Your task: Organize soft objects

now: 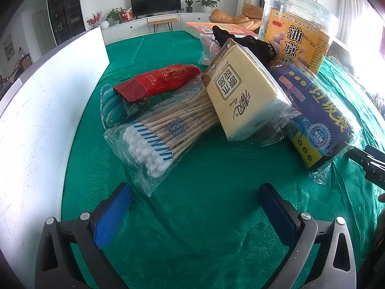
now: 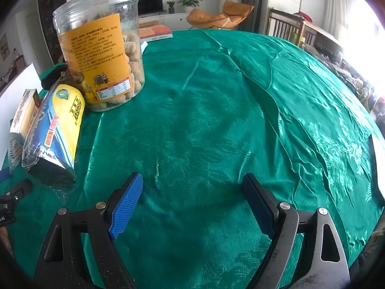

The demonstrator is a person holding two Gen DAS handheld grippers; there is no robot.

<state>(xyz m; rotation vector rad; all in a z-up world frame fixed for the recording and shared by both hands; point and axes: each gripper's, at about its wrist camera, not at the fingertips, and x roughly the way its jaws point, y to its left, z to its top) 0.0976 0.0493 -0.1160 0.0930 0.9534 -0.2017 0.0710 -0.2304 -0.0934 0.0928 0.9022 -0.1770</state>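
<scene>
In the left wrist view a pile lies on the green cloth: a clear bag of cotton swabs (image 1: 163, 132), a beige tissue pack (image 1: 243, 91) leaning on it, a red packet (image 1: 163, 78), a teal patterned pouch (image 1: 113, 106), a black soft item (image 1: 252, 42), and a blue-and-yellow pack (image 1: 317, 115). My left gripper (image 1: 196, 193) is open and empty, just short of the swab bag. My right gripper (image 2: 192, 180) is open and empty over bare cloth, right of the blue-and-yellow pack (image 2: 57, 127). The tissue pack (image 2: 24, 113) shows at the left edge.
A clear plastic jar of snacks (image 1: 298, 26) with an orange label stands behind the pile; it also shows in the right wrist view (image 2: 101, 45). A white board (image 1: 48, 106) runs along the left. A book (image 2: 154, 32) lies at the far table edge. Chairs stand beyond.
</scene>
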